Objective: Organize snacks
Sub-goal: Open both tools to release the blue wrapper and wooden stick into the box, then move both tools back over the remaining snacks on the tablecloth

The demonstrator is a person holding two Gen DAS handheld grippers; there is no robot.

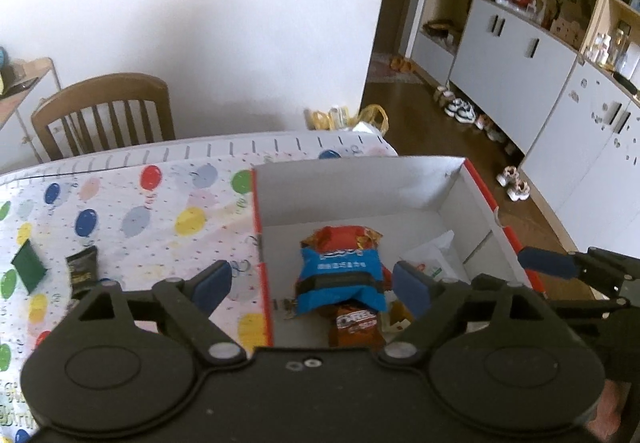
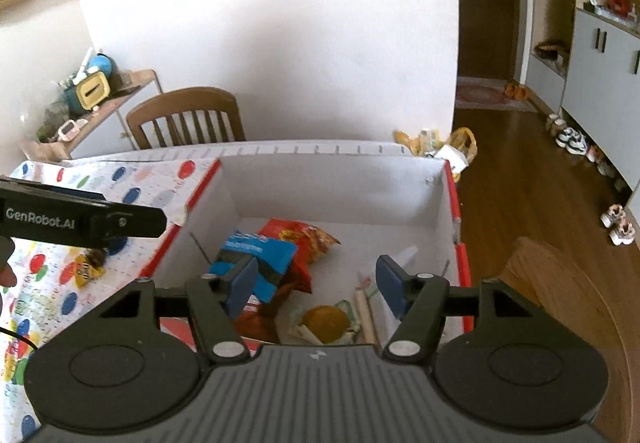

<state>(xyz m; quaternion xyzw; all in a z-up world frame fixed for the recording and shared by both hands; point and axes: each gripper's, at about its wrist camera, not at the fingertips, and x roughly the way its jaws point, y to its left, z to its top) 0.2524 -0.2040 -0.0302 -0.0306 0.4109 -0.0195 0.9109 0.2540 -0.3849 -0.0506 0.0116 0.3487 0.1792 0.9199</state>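
Note:
A white cardboard box with red edges (image 1: 452, 187) (image 2: 332, 179) stands on the table and holds snacks. A blue Oreo pack (image 1: 338, 275) (image 2: 256, 259) lies on top of a red-orange bag (image 1: 340, 235) (image 2: 308, 235) and a brown Oreo pack (image 1: 356, 327). A round yellow pastry in a wrapper (image 2: 326, 323) and a white packet (image 1: 434, 257) lie in the box too. My left gripper (image 1: 312, 285) is open and empty above the box's left wall. My right gripper (image 2: 316, 283) is open and empty above the box; it also shows in the left wrist view (image 1: 548, 263).
A balloon-print cloth (image 1: 132, 211) covers the table. On it lie a green packet (image 1: 28, 265), a dark packet (image 1: 83, 269) and a yellow-brown packet (image 2: 86, 269). A wooden chair (image 1: 108, 113) stands behind the table. Cabinets (image 1: 516, 71) and shoes line the right wall.

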